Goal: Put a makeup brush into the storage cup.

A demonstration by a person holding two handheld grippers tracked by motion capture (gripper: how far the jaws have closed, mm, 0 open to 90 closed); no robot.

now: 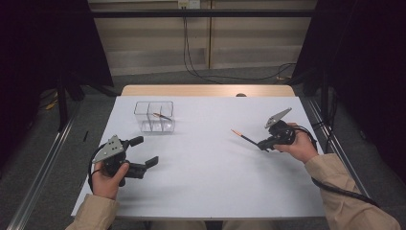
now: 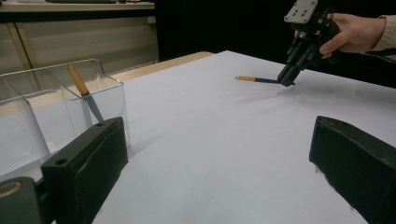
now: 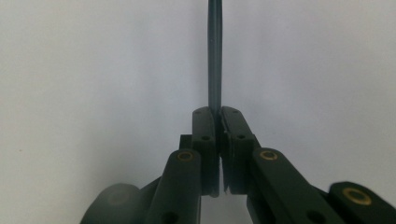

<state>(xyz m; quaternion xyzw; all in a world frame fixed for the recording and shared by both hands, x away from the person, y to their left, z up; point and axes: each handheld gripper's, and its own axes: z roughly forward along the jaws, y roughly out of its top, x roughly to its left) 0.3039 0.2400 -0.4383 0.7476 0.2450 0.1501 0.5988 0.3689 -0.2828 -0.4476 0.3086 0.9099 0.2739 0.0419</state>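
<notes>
Right gripper point(image 3: 217, 114) jaws pinch pencil point(image 3: 215, 56), apparently its dark end.

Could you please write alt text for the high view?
The right gripper clamps a dark brush with an orange end over a white table. The left gripper rests open near a clear box holding another brush.

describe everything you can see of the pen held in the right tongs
The pen is thin, with a dark shaft and an orange-brown far end, perhaps wood. The right tongs are shut on its dark end, seen from their own view as a slim dark rod sticking straight out of the closed jaws. It points left and away across the white table, held low and nearly level; whether its tip touches the table is unclear.
</notes>
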